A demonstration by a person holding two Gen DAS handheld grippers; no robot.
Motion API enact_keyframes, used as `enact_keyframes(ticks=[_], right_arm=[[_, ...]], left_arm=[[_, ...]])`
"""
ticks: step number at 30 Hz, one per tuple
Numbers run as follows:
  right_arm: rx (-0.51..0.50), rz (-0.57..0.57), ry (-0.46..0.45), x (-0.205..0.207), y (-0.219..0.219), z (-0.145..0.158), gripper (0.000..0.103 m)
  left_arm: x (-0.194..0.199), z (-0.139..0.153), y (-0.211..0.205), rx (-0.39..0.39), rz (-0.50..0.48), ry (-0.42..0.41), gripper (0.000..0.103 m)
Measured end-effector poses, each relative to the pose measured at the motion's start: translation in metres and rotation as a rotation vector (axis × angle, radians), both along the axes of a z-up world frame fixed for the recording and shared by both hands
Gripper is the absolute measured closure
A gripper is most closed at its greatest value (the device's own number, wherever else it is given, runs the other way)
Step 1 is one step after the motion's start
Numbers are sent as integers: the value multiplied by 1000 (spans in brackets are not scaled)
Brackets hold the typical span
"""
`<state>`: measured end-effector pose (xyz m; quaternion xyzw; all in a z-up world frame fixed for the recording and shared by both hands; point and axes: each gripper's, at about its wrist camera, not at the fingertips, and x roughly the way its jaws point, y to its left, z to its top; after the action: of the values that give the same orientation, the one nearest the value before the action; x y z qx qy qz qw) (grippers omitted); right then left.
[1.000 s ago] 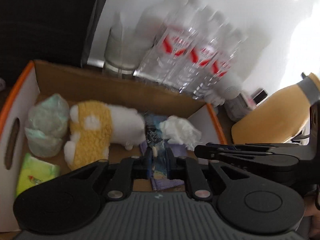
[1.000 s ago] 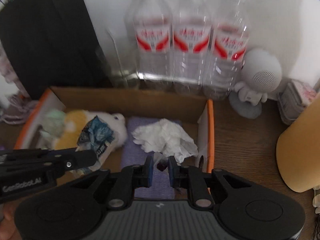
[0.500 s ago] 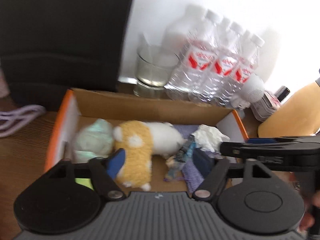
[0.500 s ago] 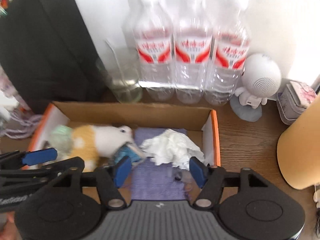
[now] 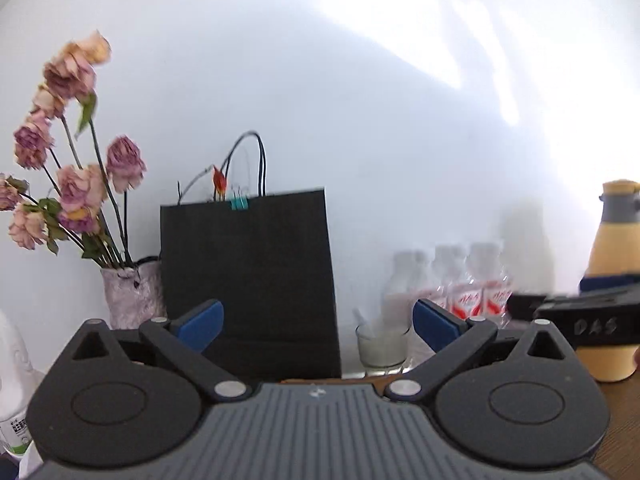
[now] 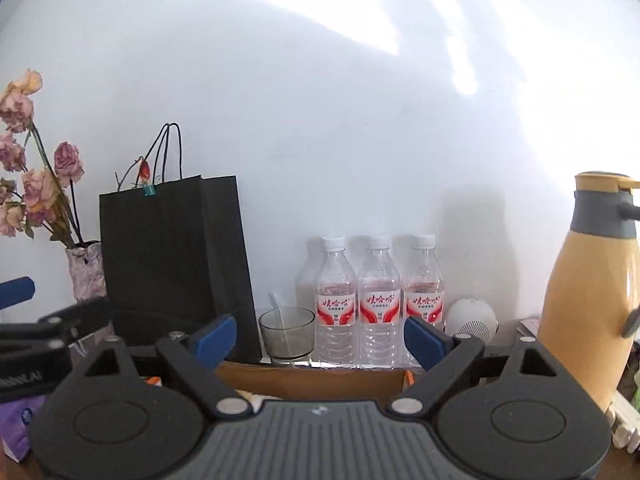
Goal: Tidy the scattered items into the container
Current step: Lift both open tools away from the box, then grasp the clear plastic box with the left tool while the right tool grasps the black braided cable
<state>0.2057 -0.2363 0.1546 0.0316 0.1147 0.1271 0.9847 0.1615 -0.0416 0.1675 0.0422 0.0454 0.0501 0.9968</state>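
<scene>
- We had our left claw (image 5: pixel 316 322) spread wide with nothing between its blue pads (image 5: pixel 200 320), aimed level at the wall rather than down at any work.
- Our right claw (image 6: pixel 320 338) stood just as wide and just as bare, pointing at the three water bottles (image 6: pixel 378 300) lined up along the tabletop's back edge.
- The container, a cardboard box (image 6: pixel 312 380), showed only as a brown back wall with an orange corner peeking just over our right claw's body; what lay inside it was hidden from us.
- Behind the box, against the wall, we could see a glass with a spoon (image 6: pixel 286 336), a black paper bag (image 6: pixel 172 268) and a vase of dried roses (image 5: pixel 128 294) towards the back-left corner.
- Towards the right edge stood a yellow thermos jug (image 6: pixel 588 292), with a small white speaker (image 6: pixel 472 318) between it and the bottles.
- At the left edge, a purple packet (image 6: pixel 18 424) sat low beside our left claw's arm; we could not tell whether it was one of the scattered items.
- Our judgement: both claws free and lifted off the box pointed to a gap between placements, or the close of the tidying.
- Next, we reckoned, would be tipping both cameras back down over the tabletop to check for strays; if that packet belonged in the box, the left claw was nearer and already wide enough to take it.
</scene>
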Motion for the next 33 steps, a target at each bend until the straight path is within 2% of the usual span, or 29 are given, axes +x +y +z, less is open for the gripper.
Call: enact_keyframes(ticks=[3,7,9,11,14,16,20,23,24,28,30,33], right_arm=[[27,7,-3,-12,-4,6,12],[-34,-47,48,-51,-6,7,12],[-47,-80,107,-85,-11,-9,12],[-27,-69,120,-127,-18,-33,12],[-3,-80,142,-183,-25,-70,12],[5,-122,189,-203,-32,-94,12],[13,-168,268,-211,-43,-121,14],[13,-172,284,-199,-47,-122,27],[9,-169,282,-191,-47,-120,32],[-36,-164,291,-142,-43,-112,35],[-37,-158,321,-114,-40,-116,47],[-15,-174,383,-80,-38,-128,55]], left_arm=[[-16,6,2,-3,-2,12,0],[-67,-13,15,-32,15,59,0],[-102,-37,24,-97,15,106,0],[-136,-65,30,-143,3,147,0],[-171,-101,30,-139,41,227,0],[-180,-114,26,-132,15,282,0],[-169,-113,13,-120,-49,284,0],[-136,-105,-4,-102,-125,304,0],[-122,-104,-11,-85,-140,315,0],[-65,-109,-39,-32,-169,362,0],[-44,-116,-49,-10,-186,370,0],[-21,-126,-57,-16,-190,425,0]])
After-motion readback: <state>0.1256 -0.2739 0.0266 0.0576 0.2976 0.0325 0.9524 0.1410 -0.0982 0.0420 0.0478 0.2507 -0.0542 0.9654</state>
